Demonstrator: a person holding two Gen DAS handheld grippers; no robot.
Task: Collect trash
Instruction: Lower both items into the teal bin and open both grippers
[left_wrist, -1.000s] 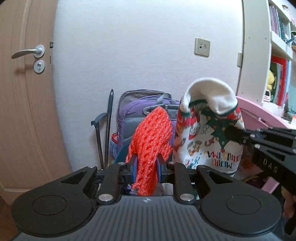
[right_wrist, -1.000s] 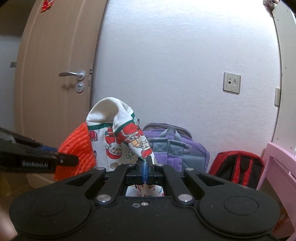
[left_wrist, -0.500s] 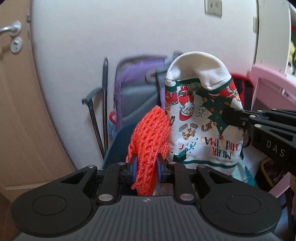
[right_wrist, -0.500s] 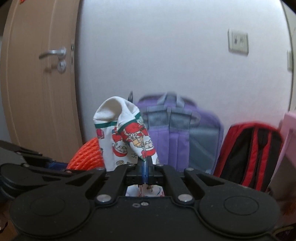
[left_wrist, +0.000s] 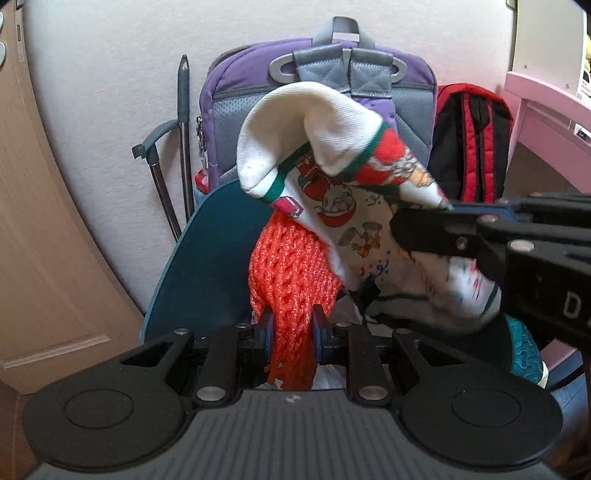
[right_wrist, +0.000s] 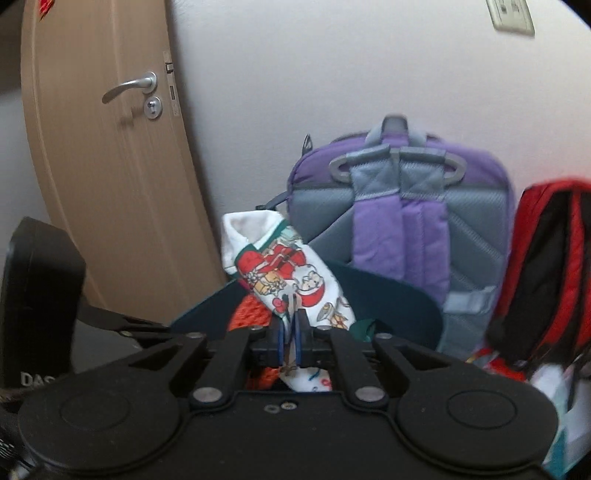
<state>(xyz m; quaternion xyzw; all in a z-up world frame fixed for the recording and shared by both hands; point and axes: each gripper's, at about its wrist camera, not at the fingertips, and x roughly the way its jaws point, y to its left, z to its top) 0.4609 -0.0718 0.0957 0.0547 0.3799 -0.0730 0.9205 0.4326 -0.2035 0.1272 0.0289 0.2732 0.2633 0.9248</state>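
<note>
Trash: orange netting (left_wrist: 291, 273) low center pinched by the left gripper (left_wrist: 292, 328), Christmas cloth (right_wrist: 291, 280) between the right gripper's (right_wrist: 290, 341) opening jaws, both crowding the dark bin's rim (left_wrist: 177, 254), purple backpack (left_wrist: 317, 81) close behind.

Your left black two-finger gripper (left_wrist: 291, 326) points steeply downward, its blue pads (left_wrist: 268, 328) clamped on orange foam netting (left_wrist: 291, 273); your right black two-finger gripper (right_wrist: 290, 341) tilts gently down beside it, jaws opening, Christmas-print white cloth (right_wrist: 284, 273) between them.
</note>
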